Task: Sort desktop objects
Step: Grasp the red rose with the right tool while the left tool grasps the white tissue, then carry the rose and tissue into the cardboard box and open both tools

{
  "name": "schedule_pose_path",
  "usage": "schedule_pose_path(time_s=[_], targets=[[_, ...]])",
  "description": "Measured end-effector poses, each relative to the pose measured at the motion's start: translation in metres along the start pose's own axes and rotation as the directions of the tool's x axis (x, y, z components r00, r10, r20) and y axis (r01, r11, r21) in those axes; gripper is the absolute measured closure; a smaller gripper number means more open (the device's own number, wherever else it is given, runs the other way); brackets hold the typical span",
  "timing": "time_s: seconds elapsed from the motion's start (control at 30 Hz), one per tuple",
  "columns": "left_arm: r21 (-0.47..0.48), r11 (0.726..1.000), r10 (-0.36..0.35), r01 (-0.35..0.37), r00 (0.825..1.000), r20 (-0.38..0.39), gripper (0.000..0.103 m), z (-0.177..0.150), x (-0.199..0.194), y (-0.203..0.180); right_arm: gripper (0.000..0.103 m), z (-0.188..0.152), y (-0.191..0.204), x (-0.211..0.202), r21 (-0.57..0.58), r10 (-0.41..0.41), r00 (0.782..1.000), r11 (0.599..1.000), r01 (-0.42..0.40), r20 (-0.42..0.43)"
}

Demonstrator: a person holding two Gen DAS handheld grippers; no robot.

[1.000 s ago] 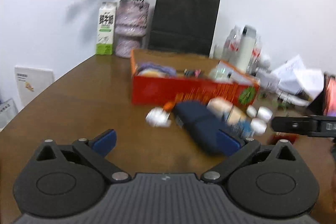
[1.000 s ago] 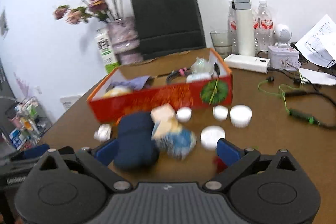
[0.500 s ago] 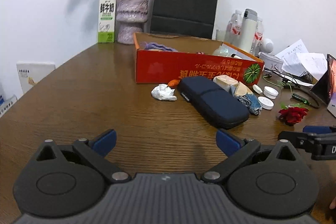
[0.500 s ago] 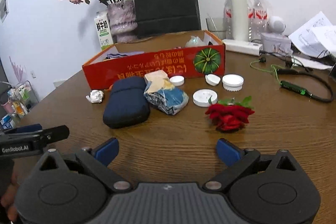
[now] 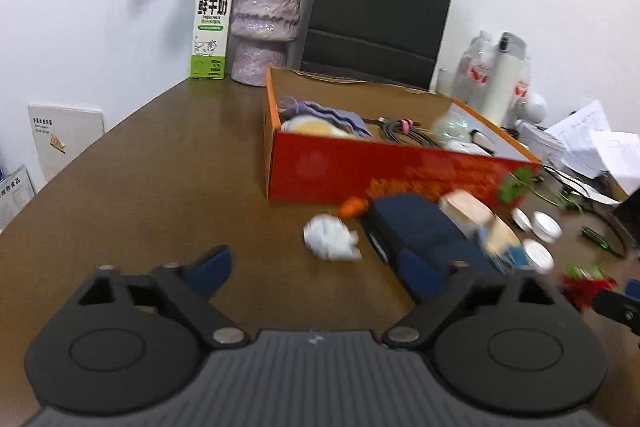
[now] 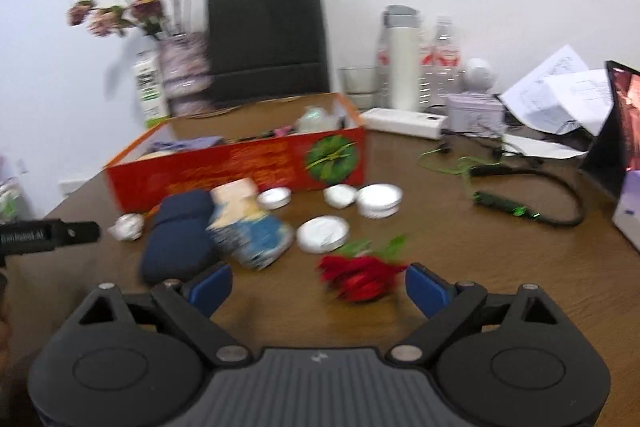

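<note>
An open orange box (image 5: 360, 171) holds cloth and cables. In front of it lie a crumpled white paper (image 5: 330, 237), a navy case (image 5: 420, 231), a snack packet (image 6: 248, 227), several white lids (image 6: 324, 233) and a red rose (image 6: 360, 275). My left gripper (image 5: 314, 269) hovers just short of the crumpled paper, its jaws closing with nothing between them. My right gripper (image 6: 318, 289) is low over the table, jaws closing. The rose lies between its fingers, and the pads do not touch it. The left gripper's finger (image 6: 48, 235) shows at the left edge.
Behind the box stand a milk carton (image 5: 212, 23), a vase of dried flowers (image 5: 266, 23) and a black paper bag (image 5: 380, 15). Bottles (image 6: 404, 63), a glass, papers (image 6: 560, 87), a laptop (image 6: 620, 119) and a green-lit cable (image 6: 516, 209) crowd the right side.
The left gripper has moved forward toward the crumpled paper and its fingers have narrowed. The right gripper has dipped toward the rose, which now sits between its fingers.
</note>
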State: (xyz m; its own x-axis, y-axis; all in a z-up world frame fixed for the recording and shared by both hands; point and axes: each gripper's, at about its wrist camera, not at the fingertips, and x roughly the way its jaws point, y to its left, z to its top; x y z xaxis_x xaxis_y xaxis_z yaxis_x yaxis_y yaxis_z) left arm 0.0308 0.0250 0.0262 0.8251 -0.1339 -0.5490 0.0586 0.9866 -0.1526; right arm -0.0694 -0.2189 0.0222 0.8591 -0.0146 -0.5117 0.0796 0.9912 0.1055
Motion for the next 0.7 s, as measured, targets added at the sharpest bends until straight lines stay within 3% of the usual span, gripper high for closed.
schedule_pose_path(time_s=[0.07, 0.13, 0.27, 0.3, 0.33, 0.4, 0.57, 0.7], targets=[[0.008, 1.000, -0.008, 0.009, 0.999, -0.033, 0.027, 0.012, 0.022, 0.001, 0.015, 0.005, -0.008, 0.018, -0.003, -0.034, 0.999, 0.999, 0.034, -0.032], [0.016, 1.000, -0.003, 0.004, 0.997, -0.071, 0.031, 0.017, 0.042, 0.001, 0.028, 0.009, -0.014, 0.034, 0.005, -0.051, 0.996, 0.999, 0.052, -0.073], [-0.013, 1.000, 0.000, -0.001, 0.995, -0.098, 0.032, 0.017, 0.058, 0.004, 0.029, 0.012, -0.018, 0.052, 0.001, -0.020, 0.995, 1.000, 0.020, -0.095], [-0.007, 1.000, -0.008, 0.008, 0.995, -0.099, 0.039, 0.017, 0.060, 0.004, 0.032, 0.012, -0.019, 0.055, -0.001, -0.018, 0.995, 1.000, 0.018, -0.096], [0.011, 1.000, 0.003, -0.002, 0.996, -0.093, 0.059, 0.016, 0.061, 0.002, 0.049, 0.012, -0.020, 0.058, 0.002, -0.021, 0.995, 1.000, 0.021, -0.103], [0.058, 0.997, 0.051, -0.046, 0.995, -0.090, 0.078, 0.014, 0.061, -0.003, 0.058, 0.011, -0.022, 0.062, 0.018, -0.013, 0.993, 1.000, 0.015, -0.117], [-0.018, 0.999, 0.025, -0.027, 0.993, -0.114, 0.081, 0.013, 0.046, 0.001, 0.064, 0.010, -0.022, 0.059, 0.007, 0.015, 0.992, 1.000, -0.014, -0.124], [-0.061, 0.998, 0.014, -0.020, 0.996, -0.088, 0.081, 0.004, 0.013, -0.002, 0.064, 0.011, -0.023, 0.039, 0.026, 0.056, 0.994, 0.998, -0.053, -0.095]])
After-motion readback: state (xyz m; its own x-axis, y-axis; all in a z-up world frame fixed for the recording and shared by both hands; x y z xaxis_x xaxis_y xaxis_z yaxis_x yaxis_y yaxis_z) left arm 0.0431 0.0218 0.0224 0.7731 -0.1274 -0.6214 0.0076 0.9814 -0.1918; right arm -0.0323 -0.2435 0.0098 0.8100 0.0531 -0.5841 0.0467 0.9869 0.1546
